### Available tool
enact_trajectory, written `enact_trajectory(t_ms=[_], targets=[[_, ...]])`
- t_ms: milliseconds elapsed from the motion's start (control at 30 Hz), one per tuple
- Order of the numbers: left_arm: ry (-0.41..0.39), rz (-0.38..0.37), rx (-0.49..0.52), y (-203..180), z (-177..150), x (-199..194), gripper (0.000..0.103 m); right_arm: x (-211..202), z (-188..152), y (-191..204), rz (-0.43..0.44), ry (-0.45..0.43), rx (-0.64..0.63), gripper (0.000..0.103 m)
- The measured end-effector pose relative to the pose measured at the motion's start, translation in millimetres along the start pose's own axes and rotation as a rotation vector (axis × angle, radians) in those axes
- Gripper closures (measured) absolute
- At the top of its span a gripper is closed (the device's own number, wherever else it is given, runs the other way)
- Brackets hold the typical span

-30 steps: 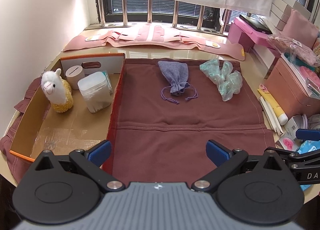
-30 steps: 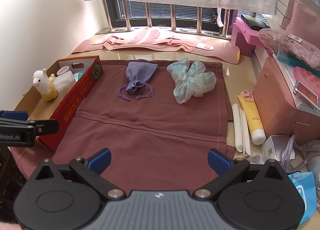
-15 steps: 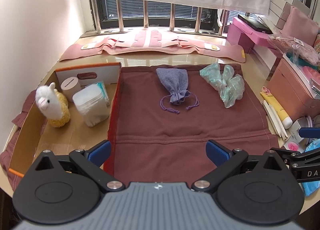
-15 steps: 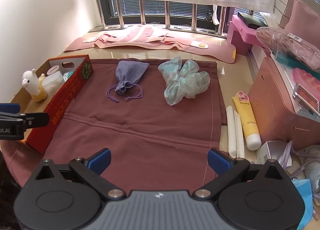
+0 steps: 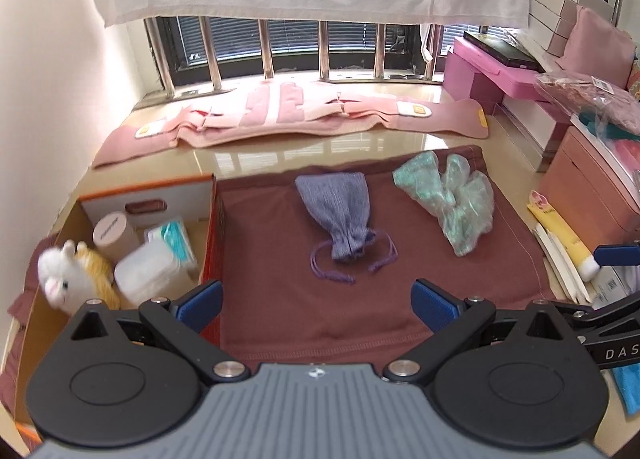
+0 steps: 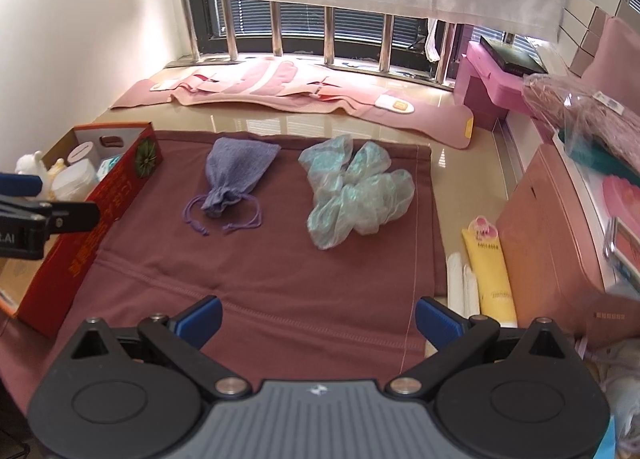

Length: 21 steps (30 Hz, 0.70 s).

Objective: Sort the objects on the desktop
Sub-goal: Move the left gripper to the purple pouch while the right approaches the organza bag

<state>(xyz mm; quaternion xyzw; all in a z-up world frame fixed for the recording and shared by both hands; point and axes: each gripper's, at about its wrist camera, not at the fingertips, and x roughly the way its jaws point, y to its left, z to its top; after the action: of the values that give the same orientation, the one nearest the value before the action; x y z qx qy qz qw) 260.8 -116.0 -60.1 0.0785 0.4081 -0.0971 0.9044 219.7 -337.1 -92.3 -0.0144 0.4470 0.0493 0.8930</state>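
Two soft things are left on the maroon cloth (image 5: 304, 323): a purple drawstring pouch (image 5: 338, 215) and a crumpled teal mesh bundle (image 5: 452, 199). Both lie toward the far half of the cloth, apart from each other, the pouch left of the bundle.

The left gripper (image 5: 316, 303) hangs wide and empty, and the pouch lies almost straight ahead of it. The pouch's long axis runs near to far with a slight slant, cinched neck and loose cords at the near end. The right gripper (image 6: 318, 317) is equally wide and empty; from it the bundle (image 6: 356, 191) sits ahead and a little right, the pouch (image 6: 236, 175) ahead and left. So the left gripper looks the nearer one for the pouch, the right for the bundle.

At the cloth's left edge stands a cardboard box (image 5: 208, 227), already holding a plush alpaca (image 5: 74, 279), a white tub (image 5: 148, 271), a round canister (image 5: 110, 229) and a packet. Its red wall is the edge to clear on the way in. Bare cloth between grippers and both items gives open room to approach; clutter along the right edge, a yellow tube (image 6: 490, 267) among it, crowds only that side.
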Motion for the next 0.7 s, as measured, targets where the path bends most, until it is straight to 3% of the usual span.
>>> enact_trajectory(t_ms=[333, 433, 700], targets=[[0.018, -0.014, -0.012, 6.4, 39.2, 53.1, 0.0, 38.9, 38.9, -18.1, -0.043, -0.01, -0.001, 0.0], [0.033, -0.022, -0.012, 4.5, 47.1, 71.1, 0.005, 54.4, 50.9, -21.7, -0.052, -0.014, 0.002, 0.0], [0.104, -0.032, -0.049, 0.6, 60.6, 123.6, 0.006, 98.8, 73.1, -25.4, -0.059, -0.01, 0.032, 0.0]])
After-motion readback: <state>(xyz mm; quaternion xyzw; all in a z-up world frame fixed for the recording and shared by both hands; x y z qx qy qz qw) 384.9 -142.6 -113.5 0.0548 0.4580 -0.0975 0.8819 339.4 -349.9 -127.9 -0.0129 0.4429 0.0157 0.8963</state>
